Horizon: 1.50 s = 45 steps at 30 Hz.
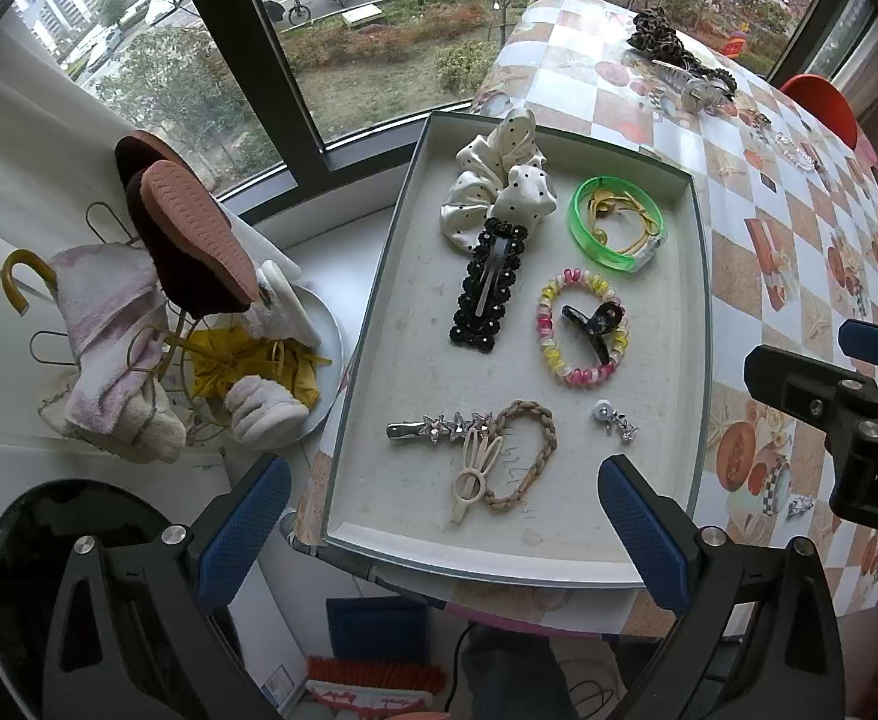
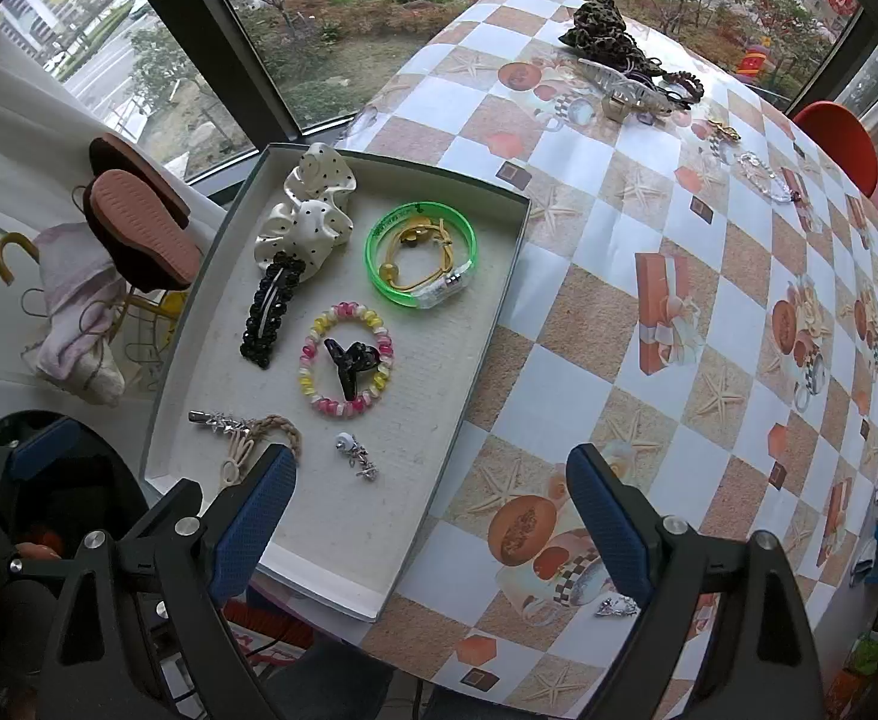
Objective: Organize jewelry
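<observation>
Right wrist view showed us a silver trinket (image 2: 616, 606) on the desk (image 2: 619, 312) just under our spread, empty right hand-held gripper (image 2: 433, 516), nearer than the left.

table (image 2: 619, 312): checkered cloth with starfish and gift prints | tray (image 2: 502, 276): shallow box at its window-side corner | far edge: leopard scrunchie (image 2: 598, 27), clear claw clip (image 2: 622, 87), clear bead bracelet (image 2: 766, 177) | near edge: small silver piece (image 2: 616, 606)
</observation>
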### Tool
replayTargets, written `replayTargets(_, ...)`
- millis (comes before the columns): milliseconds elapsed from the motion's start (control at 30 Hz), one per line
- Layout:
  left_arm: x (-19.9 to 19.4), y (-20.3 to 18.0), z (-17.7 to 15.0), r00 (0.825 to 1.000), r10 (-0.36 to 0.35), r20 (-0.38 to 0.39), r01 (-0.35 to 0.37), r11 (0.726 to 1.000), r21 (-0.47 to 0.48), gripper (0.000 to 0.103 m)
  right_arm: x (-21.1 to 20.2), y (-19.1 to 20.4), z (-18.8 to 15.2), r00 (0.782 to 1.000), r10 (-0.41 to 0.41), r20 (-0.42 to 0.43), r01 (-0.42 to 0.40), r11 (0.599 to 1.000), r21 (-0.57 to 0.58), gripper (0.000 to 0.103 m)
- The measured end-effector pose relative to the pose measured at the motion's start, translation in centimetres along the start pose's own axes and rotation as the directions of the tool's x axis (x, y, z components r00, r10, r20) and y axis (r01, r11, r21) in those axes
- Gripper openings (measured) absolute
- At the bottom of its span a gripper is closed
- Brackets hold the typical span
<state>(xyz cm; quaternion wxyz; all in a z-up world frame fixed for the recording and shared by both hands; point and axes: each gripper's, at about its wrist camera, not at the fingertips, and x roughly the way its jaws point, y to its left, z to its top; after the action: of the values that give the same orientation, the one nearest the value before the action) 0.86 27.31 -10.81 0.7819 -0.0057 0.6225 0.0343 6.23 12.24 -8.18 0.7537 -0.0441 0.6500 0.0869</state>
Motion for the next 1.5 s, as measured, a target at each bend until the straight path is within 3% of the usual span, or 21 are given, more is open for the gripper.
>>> replayTargets(1500, 0.09, 0.82, -0.33, 1.000, 0.014, 0.000, -0.014, 1.000, -0.003, 0.103, 0.01, 0.20, -0.19, 1.000, 0.001, -0.001, -0.001, 1.000, 0.001, 0.093)
